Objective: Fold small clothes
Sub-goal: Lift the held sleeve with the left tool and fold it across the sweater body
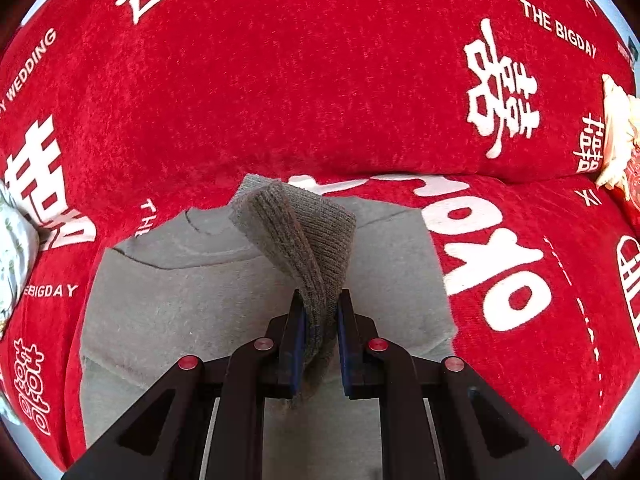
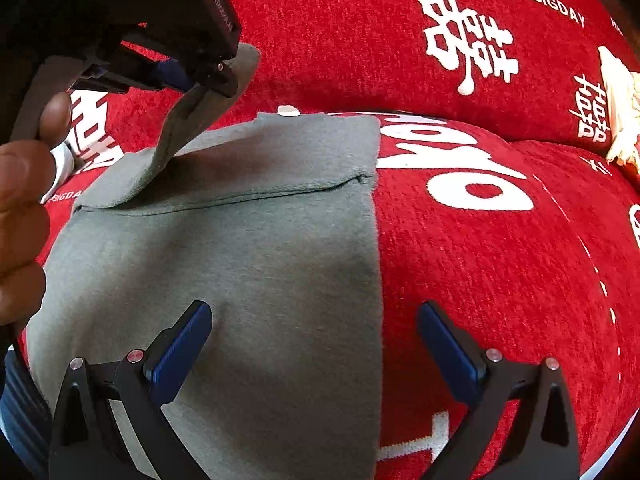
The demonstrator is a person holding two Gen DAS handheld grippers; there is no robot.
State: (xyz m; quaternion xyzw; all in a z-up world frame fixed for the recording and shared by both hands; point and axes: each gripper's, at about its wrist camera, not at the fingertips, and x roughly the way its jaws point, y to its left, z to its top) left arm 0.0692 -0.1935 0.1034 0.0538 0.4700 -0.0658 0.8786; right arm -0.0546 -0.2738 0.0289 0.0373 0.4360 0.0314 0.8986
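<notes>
- Grey sweater [image 2: 256,248] lies flat on a red cover [image 1: 320,92], partly folded.
- White writing on the cover reads "THE BIGDAY" and "WEDDING", between large Chinese characters; some words are cut off at the edges.
- Left gripper [image 1: 320,320] is clamped on the ribbed cuff [image 1: 304,240] and holds it above the sweater.
- Right gripper [image 2: 316,344] stands wide apart and holds nothing.
- A hand [image 2: 24,200] shows only in part.

left gripper [image 1: 320,320] clamped (right gripper [image 2: 316,344] agape)
</notes>
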